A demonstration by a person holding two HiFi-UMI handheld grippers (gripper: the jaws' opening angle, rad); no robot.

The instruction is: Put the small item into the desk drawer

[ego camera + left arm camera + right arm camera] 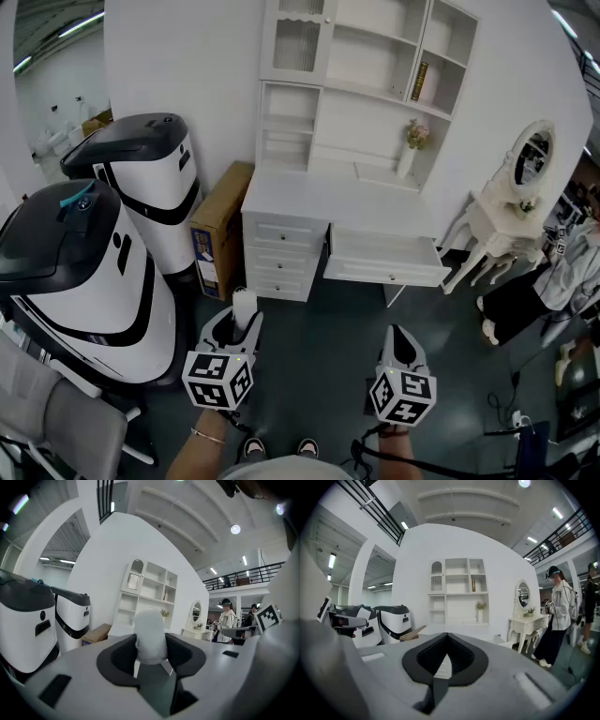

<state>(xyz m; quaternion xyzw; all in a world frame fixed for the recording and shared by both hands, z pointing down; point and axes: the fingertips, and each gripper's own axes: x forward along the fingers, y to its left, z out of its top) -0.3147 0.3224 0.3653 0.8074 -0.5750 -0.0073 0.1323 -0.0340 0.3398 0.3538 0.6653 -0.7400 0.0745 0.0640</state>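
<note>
White fuzzy roll (pixel 150 637) stands clamped in the left gripper (pixel 234 330), near. The right gripper (pixel 401 345) beside it is closed and empty. Far ahead, the desk (pixel 328 202) has its right drawer (pixel 384 262) open, well apart from the roll.

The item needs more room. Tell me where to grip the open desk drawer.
Likely best: grip the open drawer by its front panel's top edge, coming from the front with the empty right hand-held gripper; that panel is a thin upright board facing you.

Grey claws (pixel 246 321) (pixel 399 336) — marker cubes (pixel 217 380) (black-white)
</note>
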